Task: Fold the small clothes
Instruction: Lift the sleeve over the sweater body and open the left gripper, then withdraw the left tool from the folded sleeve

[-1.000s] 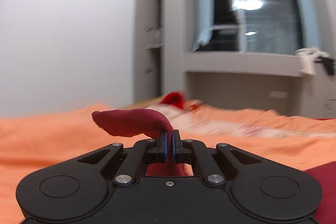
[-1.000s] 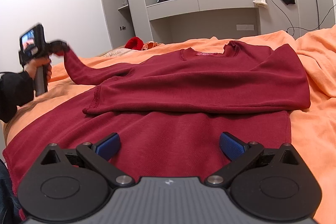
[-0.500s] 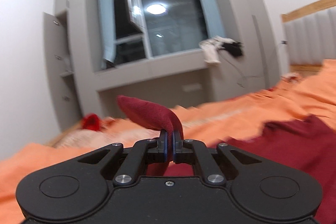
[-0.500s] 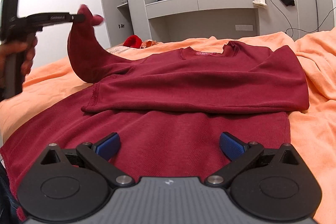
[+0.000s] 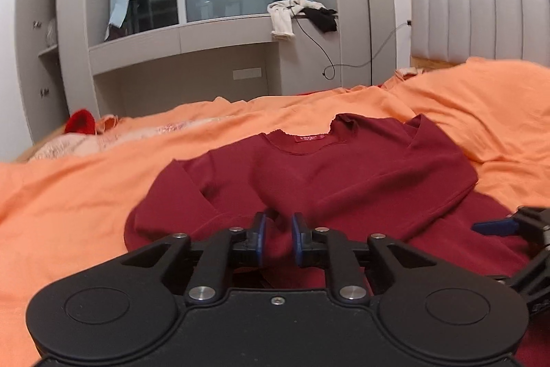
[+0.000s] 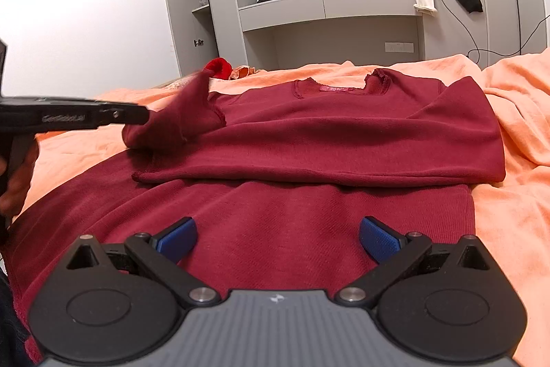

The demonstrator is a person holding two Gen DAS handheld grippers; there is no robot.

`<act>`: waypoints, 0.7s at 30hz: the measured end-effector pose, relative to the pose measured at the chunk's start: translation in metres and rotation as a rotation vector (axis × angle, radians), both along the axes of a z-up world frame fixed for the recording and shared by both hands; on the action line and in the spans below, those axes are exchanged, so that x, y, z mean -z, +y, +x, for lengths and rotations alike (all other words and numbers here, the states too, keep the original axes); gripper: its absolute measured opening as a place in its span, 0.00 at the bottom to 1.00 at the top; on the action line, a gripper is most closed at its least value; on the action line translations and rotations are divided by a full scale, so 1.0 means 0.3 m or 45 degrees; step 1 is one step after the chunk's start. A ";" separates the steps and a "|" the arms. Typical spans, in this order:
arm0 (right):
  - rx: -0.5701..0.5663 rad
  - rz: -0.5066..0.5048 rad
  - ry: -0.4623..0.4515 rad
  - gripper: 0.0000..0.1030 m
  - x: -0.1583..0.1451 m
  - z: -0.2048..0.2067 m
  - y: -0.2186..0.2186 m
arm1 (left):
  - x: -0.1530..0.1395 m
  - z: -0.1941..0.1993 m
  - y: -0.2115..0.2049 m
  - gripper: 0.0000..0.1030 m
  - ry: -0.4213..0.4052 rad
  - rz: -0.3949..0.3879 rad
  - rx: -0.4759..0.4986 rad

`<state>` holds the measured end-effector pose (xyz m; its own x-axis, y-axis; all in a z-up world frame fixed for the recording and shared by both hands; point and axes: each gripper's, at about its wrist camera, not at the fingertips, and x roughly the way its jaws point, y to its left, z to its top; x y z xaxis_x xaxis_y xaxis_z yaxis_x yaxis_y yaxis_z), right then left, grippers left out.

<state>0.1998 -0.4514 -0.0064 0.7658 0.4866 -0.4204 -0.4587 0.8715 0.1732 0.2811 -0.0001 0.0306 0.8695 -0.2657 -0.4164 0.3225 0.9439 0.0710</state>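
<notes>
A dark red long-sleeved shirt [image 6: 343, 133] lies flat on the orange bedsheet [image 6: 515, 212], its lower part folded up over the chest. The left sleeve [image 6: 178, 119] is folded inward across the body. My left gripper [image 5: 277, 239] hovers low over the shirt, and its jaws are opening. The sleeve end [image 5: 275, 195] lies loose between the parted blue pads. In the right wrist view the left gripper [image 6: 144, 116] comes in from the left at the cuff. My right gripper [image 6: 276, 239] stands wide open over the shirt's near hem, holding nothing.
A small red garment [image 5: 80, 122] lies at the bed's far left corner. A grey padded headboard [image 5: 481, 23] stands at the right. White and black clothes [image 5: 285, 19] hang over the grey window ledge. A hand [image 6: 13, 188] holds the left gripper's handle.
The left gripper carried the sleeve up from the far left, then across and down onto the shirt's body. Its jaws, shut on the cuff before, have parted. The right gripper stayed still.
</notes>
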 end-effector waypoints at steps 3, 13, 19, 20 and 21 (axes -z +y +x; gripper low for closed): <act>0.001 -0.002 -0.001 1.00 0.000 0.001 0.000 | -0.013 -0.036 0.017 0.27 0.028 -0.050 -0.022; 0.001 -0.012 0.003 1.00 -0.004 0.001 0.002 | -0.100 -0.045 0.098 0.90 -0.041 -0.324 -0.473; -0.120 0.153 -0.024 1.00 -0.047 -0.016 -0.066 | -0.055 0.034 0.209 0.93 0.072 -0.489 -0.494; -0.132 0.177 -0.022 1.00 -0.054 -0.016 -0.076 | -0.050 0.053 0.221 0.97 0.101 -0.494 -0.492; -0.136 0.191 -0.017 1.00 -0.062 -0.014 -0.082 | -0.045 0.072 0.236 0.98 0.112 -0.498 -0.485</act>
<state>0.1956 -0.4761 0.0123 0.7118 0.6216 -0.3271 -0.5502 0.7829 0.2905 0.3028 0.0706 0.0442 0.9006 -0.0885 -0.4255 -0.0584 0.9455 -0.3202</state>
